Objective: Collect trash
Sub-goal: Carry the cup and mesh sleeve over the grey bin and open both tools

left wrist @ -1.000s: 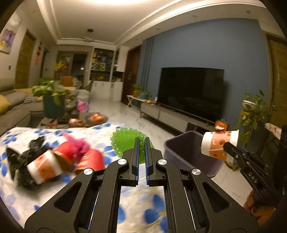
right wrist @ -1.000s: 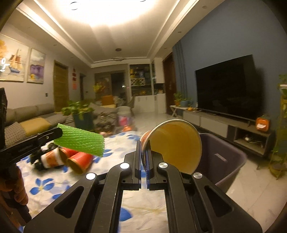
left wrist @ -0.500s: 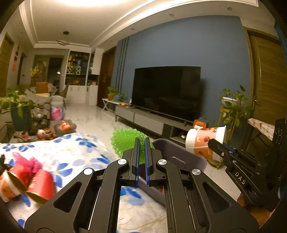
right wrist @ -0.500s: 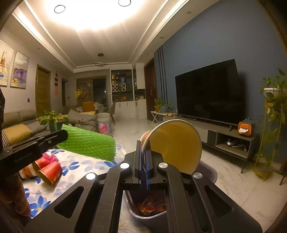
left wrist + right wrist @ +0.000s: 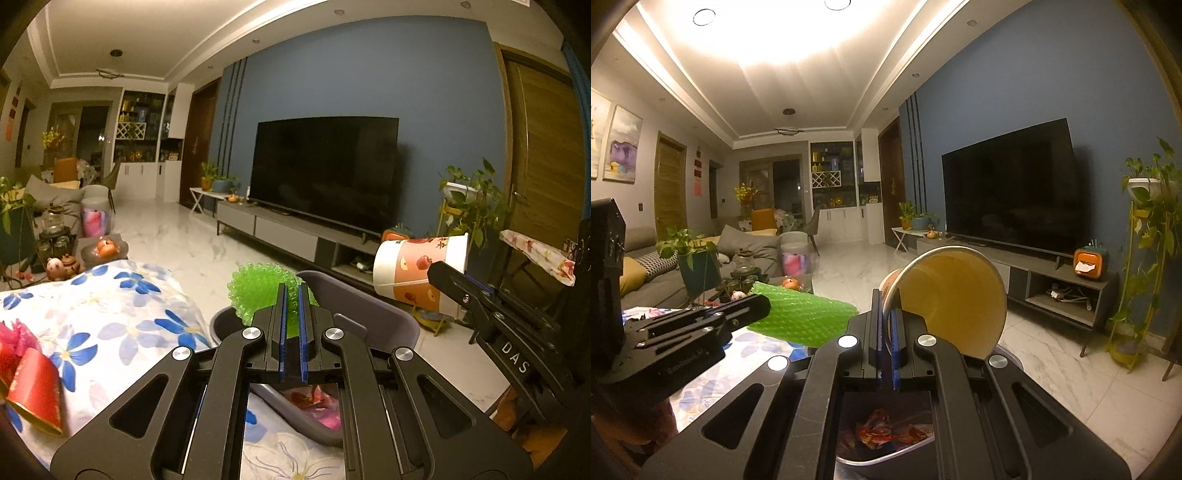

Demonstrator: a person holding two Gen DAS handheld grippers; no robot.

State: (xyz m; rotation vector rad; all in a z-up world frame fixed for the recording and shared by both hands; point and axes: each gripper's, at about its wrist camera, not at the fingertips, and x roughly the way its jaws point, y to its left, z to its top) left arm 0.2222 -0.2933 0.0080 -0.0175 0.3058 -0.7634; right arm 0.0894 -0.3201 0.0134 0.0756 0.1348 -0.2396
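My left gripper (image 5: 291, 291) is shut on a piece of green bubble wrap (image 5: 258, 288), held above the near rim of the grey trash bin (image 5: 369, 314). From the right wrist view the same green bubble wrap (image 5: 805, 317) sticks out of the left gripper (image 5: 753, 306). My right gripper (image 5: 886, 299) is shut on the rim of a paper cup (image 5: 953, 295), over the bin (image 5: 886, 458), which holds red wrappers (image 5: 886, 432). The left wrist view shows that paper cup (image 5: 417, 273) tilted on its side in the right gripper (image 5: 443, 273).
A floral-clothed table (image 5: 110, 314) lies left of the bin, with red paper cups (image 5: 33, 391) on it. A TV (image 5: 325, 173) on a low console fills the far wall. Potted plants (image 5: 469, 206) stand at the right; marble floor lies beyond.
Both grippers have swung right from the table to above the bin, carrying the bubble wrap and the cup. The table trash has slid to the left edge of view.
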